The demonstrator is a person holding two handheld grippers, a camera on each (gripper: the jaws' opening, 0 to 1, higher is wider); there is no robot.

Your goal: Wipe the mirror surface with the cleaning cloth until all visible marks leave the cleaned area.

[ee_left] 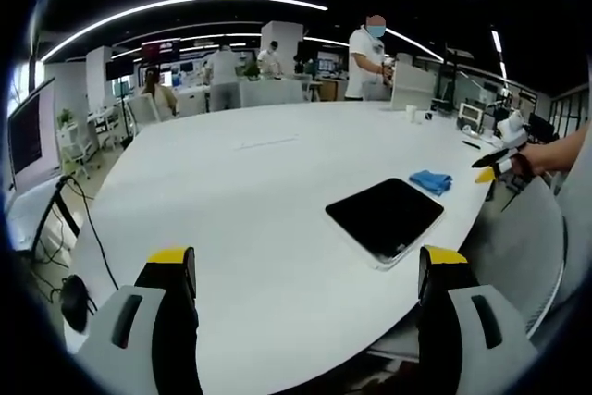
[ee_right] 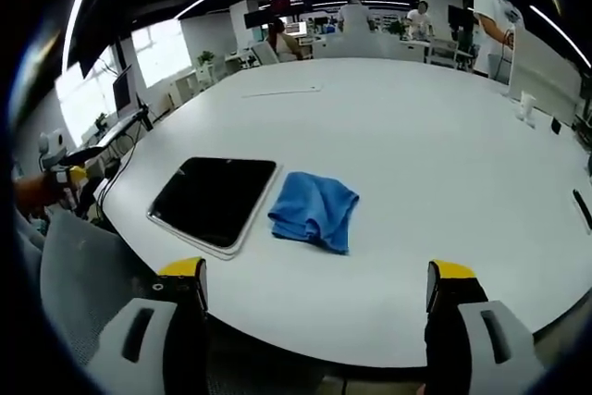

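Left claw [ee_left: 305, 270] spread wide, jaws empty, yellow tips up over the near edge of the white counter [ee_left: 240, 191]. Right claw [ee_right: 316, 282] also spread wide, nothing between the jaws, hovering off the counter's near edge.

Mirror [ee_right: 215, 199] lies flat on the counter, dark reflective face up, rounded corners, thin pale rim. Blue cloth [ee_right: 314, 210] is crumpled in a loose heap just beside the mirror's right side in the right gripper view; whether cloth and mirror touch cannot be told. In the left gripper view the mirror [ee_left: 386, 217] sits toward the right, near the counter's curved edge, with the cloth [ee_left: 430, 181] just past its far corner. Marks on the mirror cannot be made out at this size.

In the left gripper view the right claw and the arm holding it [ee_left: 555, 154] come in from the right edge, apart from cloth and mirror. In the right gripper view the left claw shows small at the left edge [ee_right: 69, 176], well apart from the mirror.

Far end of counter: a paper cup [ee_left: 411, 113] and small items too small to name. Several people [ee_left: 368, 60] stand in the office background. Monitor [ee_left: 28, 136] at left, cables [ee_left: 88, 228] hanging off the counter side.
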